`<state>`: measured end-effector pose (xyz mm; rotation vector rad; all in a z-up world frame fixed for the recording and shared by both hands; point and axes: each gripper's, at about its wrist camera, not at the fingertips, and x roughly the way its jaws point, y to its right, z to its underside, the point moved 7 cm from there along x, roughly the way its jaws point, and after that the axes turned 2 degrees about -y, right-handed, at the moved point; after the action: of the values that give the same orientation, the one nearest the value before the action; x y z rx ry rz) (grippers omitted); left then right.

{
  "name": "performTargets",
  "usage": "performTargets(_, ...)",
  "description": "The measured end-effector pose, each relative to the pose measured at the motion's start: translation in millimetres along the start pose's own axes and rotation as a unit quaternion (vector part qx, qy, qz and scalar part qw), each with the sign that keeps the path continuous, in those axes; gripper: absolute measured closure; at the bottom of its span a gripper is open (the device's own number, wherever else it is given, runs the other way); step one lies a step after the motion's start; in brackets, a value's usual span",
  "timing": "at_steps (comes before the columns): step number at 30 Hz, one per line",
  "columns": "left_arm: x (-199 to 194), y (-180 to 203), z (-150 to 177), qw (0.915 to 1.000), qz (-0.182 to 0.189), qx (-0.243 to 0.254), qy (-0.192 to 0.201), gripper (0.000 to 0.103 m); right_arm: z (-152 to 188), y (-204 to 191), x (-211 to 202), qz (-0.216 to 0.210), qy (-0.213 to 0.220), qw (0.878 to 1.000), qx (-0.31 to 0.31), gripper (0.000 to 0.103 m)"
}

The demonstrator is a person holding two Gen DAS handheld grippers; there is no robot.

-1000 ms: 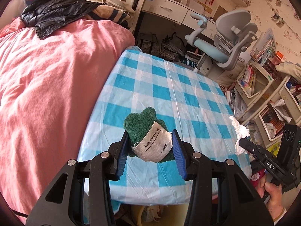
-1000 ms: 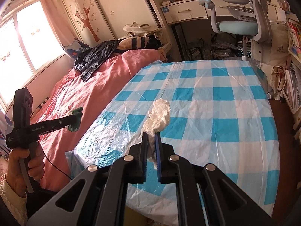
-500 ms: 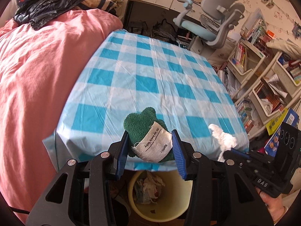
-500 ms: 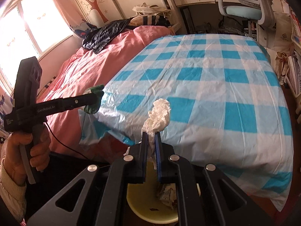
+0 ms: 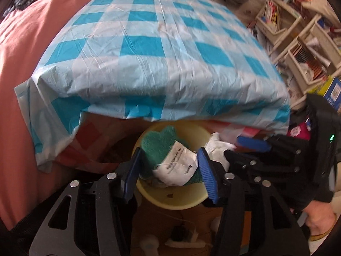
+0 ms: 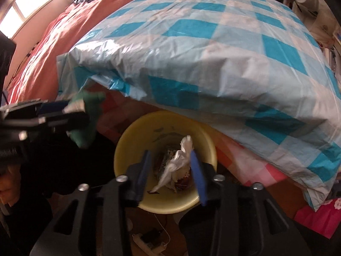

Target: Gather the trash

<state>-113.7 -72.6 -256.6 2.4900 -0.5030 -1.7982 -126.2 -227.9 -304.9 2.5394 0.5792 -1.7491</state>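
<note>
Both my tongs point steeply down over the yellow bin (image 6: 204,145), which sits on the floor just under the hanging edge of the blue checked tablecloth (image 6: 213,49).

Right tongs (image 6: 170,170): jaws opening. The white tissue wad (image 6: 179,160) hangs in the gap, brushing the right-hand pad at most and clear of the left one. I judge it released, or nearly so. Its long axis runs along my fingers, top end pointing away from me, tail trailing back toward the hinge. Straight below it is the bin's mouth, with older rubbish at the bottom.

Left tongs (image 5: 168,166): jaws also opening. The green plush piece with its white sewn label (image 5: 168,155) sits between the blue pads. It appears to touch the right pad; on the left side I cannot tell whether contact remains. It lies tilted across the gap, green end up and away from me, label end down toward the right pad. The bin (image 5: 170,200) is directly beneath.

What matters here: both pieces lie over the bin opening, not over the cloth or the rim. The right tongs sit more squarely over the centre; from that view the left tongs (image 6: 70,115) hold off to the bin's left edge, so the plush risks clipping the rim.

Motion blur softens the pad edges in both views.
</note>
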Motion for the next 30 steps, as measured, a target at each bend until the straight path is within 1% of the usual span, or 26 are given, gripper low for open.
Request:
performTargets(2,1,4,3,0.9999,-0.008,0.011,-0.002,0.045,-1,5,-5,-0.003,0.008,1.000,0.011,0.058)
performTargets(3,0,4,4,0.9998,-0.016,0.014,0.000,0.042,0,6,-6,-0.003,0.010,1.000,0.013,0.056)
performTargets(5,-5,4,2,0.9996,-0.023,0.014,0.012,0.042,-2,6,-9,-0.003,0.016,1.000,0.012,0.055)
performTargets(7,-16,3,-3,0.9991,-0.020,0.006,0.038,0.041,-6,6,-16,-0.003,0.032,0.999,0.010,0.051)
performTargets(8,-21,2,-6,0.9983,-0.020,0.002,0.055,0.040,-8,4,-20,-0.004,0.043,0.999,0.011,0.047)
performTargets(9,-28,1,-10,0.9968,-0.024,-0.002,0.076,0.037,-11,2,-26,-0.006,0.057,0.998,0.011,0.043)
performTargets(10,-37,-2,-14,0.9943,-0.033,-0.005,0.101,0.033,-15,1,-33,-0.004,0.073,0.997,0.012,0.041)
performTargets(11,-46,-5,-18,0.9902,-0.048,-0.009,0.131,0.031,-19,0,-39,-0.003,0.087,0.996,0.014,0.038)
performTargets(13,-63,-13,-26,0.9809,-0.079,-0.023,0.177,0.025,-29,2,-56,-0.008,0.121,0.992,0.024,0.032)
performTargets(15,-81,-18,-37,0.9715,-0.093,-0.033,0.215,0.021,-42,4,-72,-0.006,0.154,0.988,0.033,0.024)
performTargets(16,-91,-18,-42,0.9658,-0.101,-0.032,0.237,0.018,-50,5,-83,-0.007,0.176,0.984,0.039,0.021)
performTargets(18,-111,-20,-56,0.9543,-0.120,-0.023,0.273,0.012,-66,7,-103,0.001,0.213,0.976,0.049,0.012)
performTargets(20,-127,-21,-72,0.9447,-0.132,-0.015,0.300,0.009,-88,12,-125,0.021,0.247,0.967,0.054,0.008)
performTargets(22,-142,-22,-90,0.9369,-0.136,-0.015,0.322,0.007,-112,17,-143,0.045,0.280,0.957,0.051,0.008)
performTargets(26,-156,-31,-133,0.9297,-0.142,-0.017,0.339,0.007,-149,33,-171,0.105,0.344,0.932,0.043,0.008)
performTargets(28,-158,-39,-150,0.9268,-0.145,-0.029,0.345,0.007,-159,42,-173,0.133,0.369,0.919,0.041,0.008)
performTargets(30,-156,-44,-164,0.9261,-0.143,-0.040,0.347,0.007,-163,53,-166,0.153,0.378,0.912,0.049,0.008)
